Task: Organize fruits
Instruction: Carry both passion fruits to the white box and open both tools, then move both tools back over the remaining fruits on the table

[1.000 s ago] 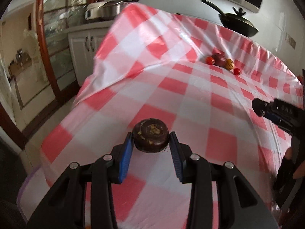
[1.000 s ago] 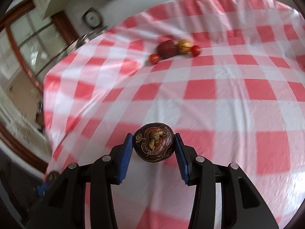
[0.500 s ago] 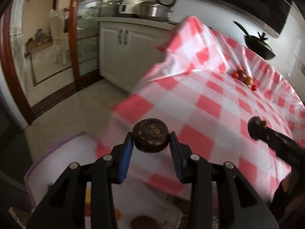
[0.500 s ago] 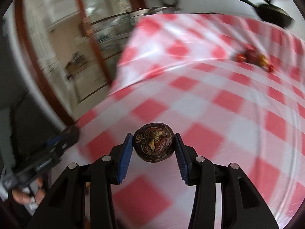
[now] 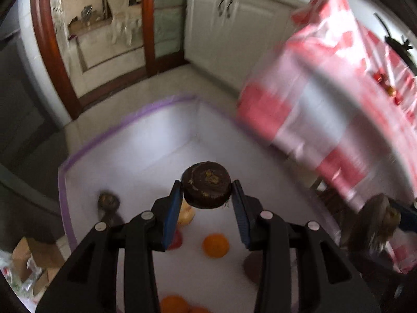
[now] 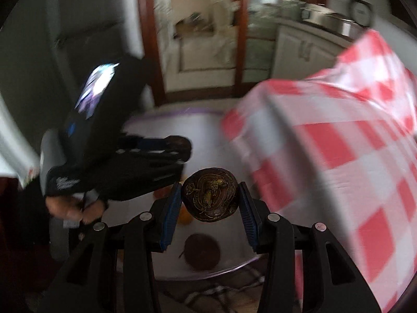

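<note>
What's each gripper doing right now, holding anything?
Left gripper: closed on a dark round fruit, above the white bin.
Right gripper: closed on another dark fruit.

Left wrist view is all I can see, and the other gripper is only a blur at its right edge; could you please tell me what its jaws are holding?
Observer: The right gripper is shut on a dark round fruit with yellowish markings, sharp in its own view.
Operator: Thank you. What shows beneath it there?
Observer: A second dark fruit lies in the white bin, just under the held one in that picture.
Operator: Is the person visible?
Observer: Yes, a hand grips the handle of the left gripper at the left of that view.
</note>
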### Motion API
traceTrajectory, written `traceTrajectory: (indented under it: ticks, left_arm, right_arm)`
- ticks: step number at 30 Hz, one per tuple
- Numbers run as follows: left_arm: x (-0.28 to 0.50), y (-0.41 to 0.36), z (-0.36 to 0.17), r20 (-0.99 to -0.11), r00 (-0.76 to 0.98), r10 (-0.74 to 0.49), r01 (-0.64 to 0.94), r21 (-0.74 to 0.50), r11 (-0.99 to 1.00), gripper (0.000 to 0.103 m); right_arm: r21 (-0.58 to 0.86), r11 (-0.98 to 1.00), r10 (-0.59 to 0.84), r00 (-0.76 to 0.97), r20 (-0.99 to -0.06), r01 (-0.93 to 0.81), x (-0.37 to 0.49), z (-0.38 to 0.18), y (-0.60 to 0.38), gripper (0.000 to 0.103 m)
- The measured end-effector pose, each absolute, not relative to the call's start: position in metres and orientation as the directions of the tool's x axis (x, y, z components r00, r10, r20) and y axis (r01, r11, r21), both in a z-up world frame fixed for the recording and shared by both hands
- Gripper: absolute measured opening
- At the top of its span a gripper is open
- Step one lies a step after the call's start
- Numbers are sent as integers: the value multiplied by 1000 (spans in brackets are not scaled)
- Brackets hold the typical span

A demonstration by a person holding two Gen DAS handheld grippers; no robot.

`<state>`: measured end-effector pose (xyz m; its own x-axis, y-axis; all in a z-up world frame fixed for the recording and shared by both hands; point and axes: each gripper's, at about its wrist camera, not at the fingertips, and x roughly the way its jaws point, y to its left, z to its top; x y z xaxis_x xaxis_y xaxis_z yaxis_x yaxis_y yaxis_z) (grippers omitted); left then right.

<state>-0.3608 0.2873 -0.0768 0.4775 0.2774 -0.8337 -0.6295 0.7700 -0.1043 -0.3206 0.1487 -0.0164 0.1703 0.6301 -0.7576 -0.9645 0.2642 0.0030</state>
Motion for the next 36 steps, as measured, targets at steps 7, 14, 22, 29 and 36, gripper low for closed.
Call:
traceTrajectory:
  ticks: [7, 14, 22, 29, 36]
  left_arm:
    - [-379, 297, -121, -895, 362, 260, -713, -87, 696, 39]
    - [-392, 309, -130, -900, 335, 280, -774, -93, 626, 42]
    - [-389, 304, -118, -879, 346, 329, -786, -79, 614, 81]
    - [-392, 307, -116, -873, 350, 339, -803, -93, 589, 85]
    - [-389, 309, -100, -852, 341, 396, -805, -47, 591, 85]
  right_arm:
    - [-39, 195, 524, 137, -841, -980, -339, -59, 172, 44]
    - [-34, 171, 403, 102, -910, -985, -339, -97, 188, 44]
    - [-8, 190, 418, 89, -904, -982, -326, -91, 190, 71]
    - [-13, 192, 432, 96, -897, -981, -329, -85, 179, 80]
    - [-6, 194, 488, 102, -867, -981, -332, -59, 161, 82]
